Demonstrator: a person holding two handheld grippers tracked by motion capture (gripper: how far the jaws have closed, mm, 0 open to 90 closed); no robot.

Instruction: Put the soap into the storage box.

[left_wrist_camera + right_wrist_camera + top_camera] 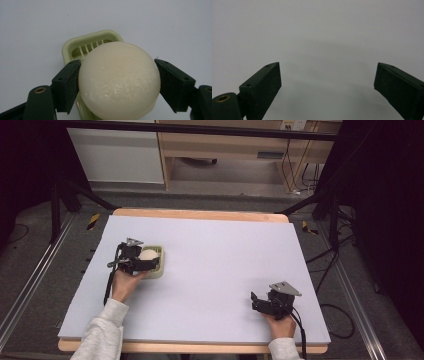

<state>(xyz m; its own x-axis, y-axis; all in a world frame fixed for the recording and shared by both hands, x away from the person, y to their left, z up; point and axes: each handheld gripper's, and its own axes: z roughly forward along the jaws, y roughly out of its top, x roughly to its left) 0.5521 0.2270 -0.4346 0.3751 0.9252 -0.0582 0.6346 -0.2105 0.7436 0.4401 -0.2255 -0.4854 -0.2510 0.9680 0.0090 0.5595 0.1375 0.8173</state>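
Left gripper: held in the person's left hand at the left of the table, the forearm in a pale sleeve entering from the bottom edge and angled up and slightly rightward; the jaws are directed toward the table's right side. Its jaws are seen clamped on a round cream-white soap bar, one black pad pressed against each flank of the bar. Soap bar: held over a pale green slatted soap dish, whose ribbed floor and rounded rim are seen behind and below it; whether the bar touches the dish cannot be told. Dish: placed on the pale lilac table cover, left of centre. Right gripper: held in the person's right hand near the front right corner of the table, well apart from the dish, jaws pointed leftward, a grey three-cornered plate on top. Its jaws are seen spread wide apart in the right gripper view, with bare table surface between them.
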